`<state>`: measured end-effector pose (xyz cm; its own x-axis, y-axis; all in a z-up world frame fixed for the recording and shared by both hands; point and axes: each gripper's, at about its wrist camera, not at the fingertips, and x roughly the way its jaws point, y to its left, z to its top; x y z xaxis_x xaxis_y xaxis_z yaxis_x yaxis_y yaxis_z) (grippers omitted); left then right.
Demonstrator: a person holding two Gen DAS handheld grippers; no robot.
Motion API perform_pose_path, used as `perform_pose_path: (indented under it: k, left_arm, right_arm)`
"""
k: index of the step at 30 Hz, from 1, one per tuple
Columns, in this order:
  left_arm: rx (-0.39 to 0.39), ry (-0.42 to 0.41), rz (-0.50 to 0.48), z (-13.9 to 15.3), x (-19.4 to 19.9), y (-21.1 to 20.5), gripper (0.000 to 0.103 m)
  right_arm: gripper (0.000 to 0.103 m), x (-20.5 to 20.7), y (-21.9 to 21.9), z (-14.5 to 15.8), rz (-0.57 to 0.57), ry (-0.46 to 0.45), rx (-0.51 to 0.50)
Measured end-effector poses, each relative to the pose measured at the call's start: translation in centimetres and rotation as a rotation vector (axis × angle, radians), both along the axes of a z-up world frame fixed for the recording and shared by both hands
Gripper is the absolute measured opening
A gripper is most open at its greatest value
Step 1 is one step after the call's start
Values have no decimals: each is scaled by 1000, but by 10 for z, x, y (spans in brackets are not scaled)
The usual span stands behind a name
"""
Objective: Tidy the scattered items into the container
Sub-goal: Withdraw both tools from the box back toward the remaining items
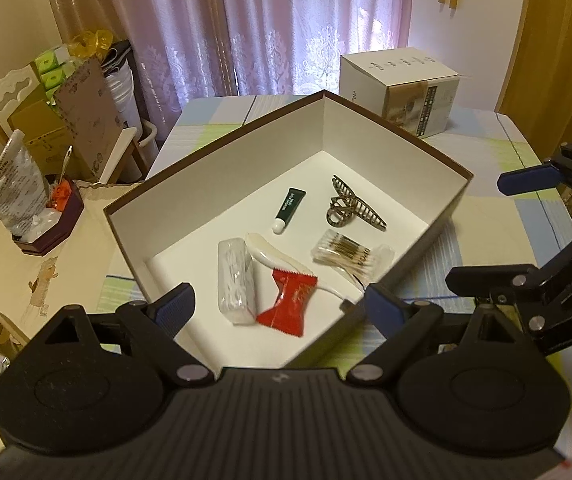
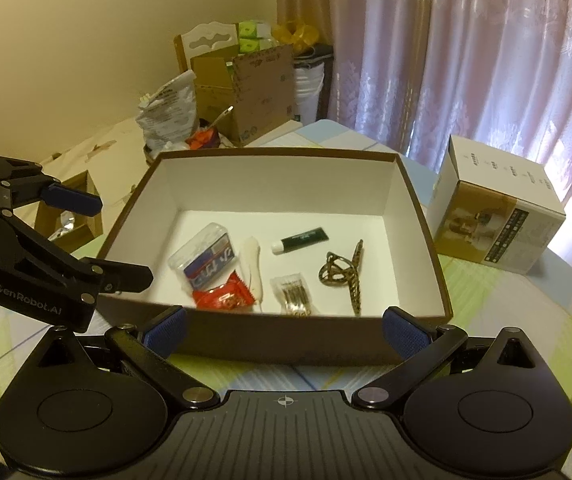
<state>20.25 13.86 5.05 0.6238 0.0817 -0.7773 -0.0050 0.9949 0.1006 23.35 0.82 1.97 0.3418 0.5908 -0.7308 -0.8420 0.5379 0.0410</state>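
Observation:
The brown box with a white inside (image 1: 286, 128) (image 2: 282, 182) stands on the table and holds all the small items. In it lie a green tube (image 1: 289, 210) (image 2: 299, 240), a brown claw hair clip (image 1: 351, 206) (image 2: 343, 276), a pack of cotton swabs (image 1: 349, 256) (image 2: 291, 292), a white curved handle (image 1: 274, 258) (image 2: 254, 268), a red candy wrapper (image 1: 287, 304) (image 2: 222, 296) and a clear plastic case (image 1: 236, 284) (image 2: 204, 256). My left gripper (image 1: 282, 308) (image 2: 124, 240) hovers open over the box's near corner, holding nothing. My right gripper (image 2: 284, 332) (image 1: 475, 229) stands open and empty just outside the box's near wall.
A white and gold carton (image 1: 401, 88) (image 2: 493, 216) stands on the pastel checked tablecloth (image 1: 485, 216) behind the box. A purple dish (image 1: 52, 224) with a crumpled bag, cardboard boxes (image 2: 246, 88) and a chair crowd the left. Curtains hang behind.

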Motion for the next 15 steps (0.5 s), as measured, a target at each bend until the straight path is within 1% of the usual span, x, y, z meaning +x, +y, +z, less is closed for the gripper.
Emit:
perform_pose_path:
  k: [15]
  left_arm:
    - [1,-29,29,17,-58,-32,91]
  right_arm:
    - [101,-44,-36,21,41,-15,40]
